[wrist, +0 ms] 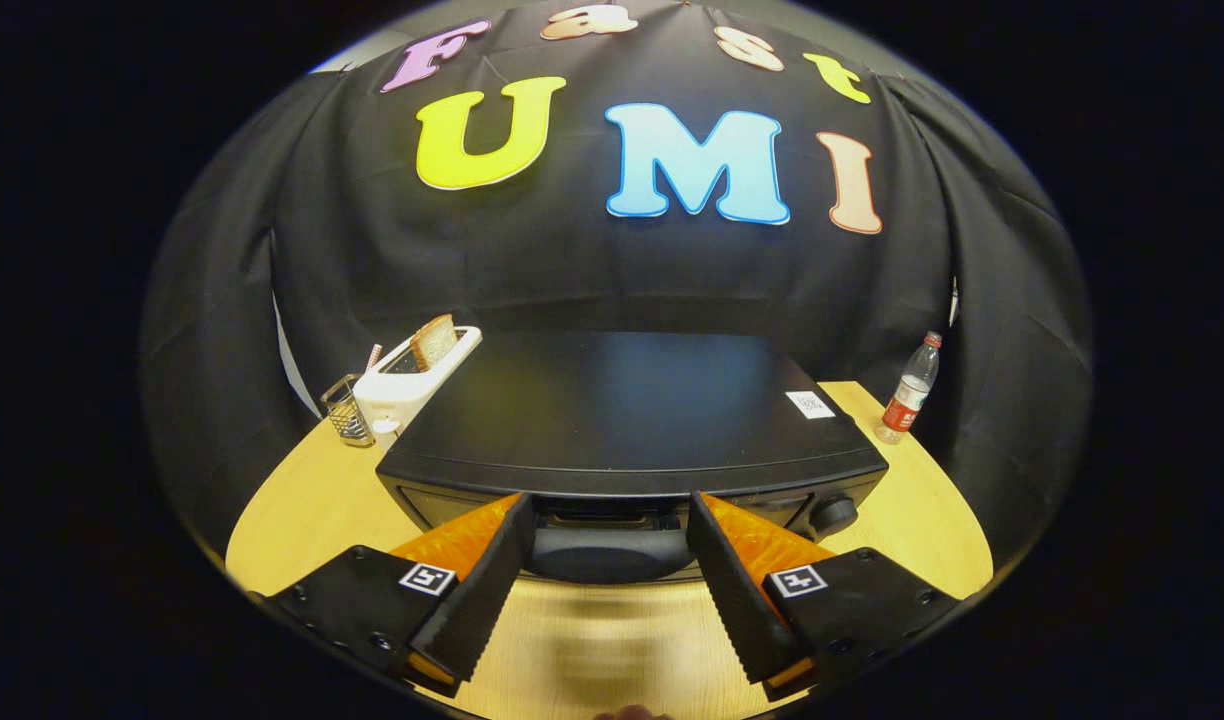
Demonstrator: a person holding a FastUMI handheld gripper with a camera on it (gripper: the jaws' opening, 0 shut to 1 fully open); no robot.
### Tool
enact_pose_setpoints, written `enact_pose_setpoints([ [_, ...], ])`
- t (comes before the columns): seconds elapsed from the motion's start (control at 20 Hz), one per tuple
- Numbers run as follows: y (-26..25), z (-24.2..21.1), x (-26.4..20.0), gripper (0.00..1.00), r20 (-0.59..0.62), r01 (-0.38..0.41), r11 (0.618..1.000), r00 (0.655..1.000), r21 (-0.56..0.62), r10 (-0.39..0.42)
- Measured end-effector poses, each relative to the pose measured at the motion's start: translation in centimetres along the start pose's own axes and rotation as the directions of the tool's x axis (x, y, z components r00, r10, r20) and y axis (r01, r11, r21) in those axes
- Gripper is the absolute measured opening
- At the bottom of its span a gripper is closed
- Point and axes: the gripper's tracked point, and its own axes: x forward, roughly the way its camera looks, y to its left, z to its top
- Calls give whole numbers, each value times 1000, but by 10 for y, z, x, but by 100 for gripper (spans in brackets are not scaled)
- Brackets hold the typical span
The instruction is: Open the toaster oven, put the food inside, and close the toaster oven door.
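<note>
The gripper (608, 515) is standing with its jaws wide, straddling the dark rounded door handle (608, 553) of the black box-shaped toaster oven (627, 415) at frame centre. The white pop-up toaster (412, 385) holding a bread slice (434, 341) is sitting at centre left on the pale wooden table (302, 510).

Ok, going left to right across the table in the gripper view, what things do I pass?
Wire basket → white toaster with a bread slice → black toaster oven, its handle between the open gripper's fingers → plastic bottle.
</note>
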Motion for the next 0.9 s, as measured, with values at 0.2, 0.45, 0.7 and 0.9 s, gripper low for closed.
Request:
enact_pose_setpoints([
  [0.2,4,1,5,98,-3,0,1000,1000,14,0],
  [0.45,4,-2,1,99,-8,-11,1000,1000,-1,11],
  [0.7,6,-18,-14,99,-32,-22,1000,999,5,22],
  [0.9,7,-38,-28,99,-76,-29,999,997,23,31],
])
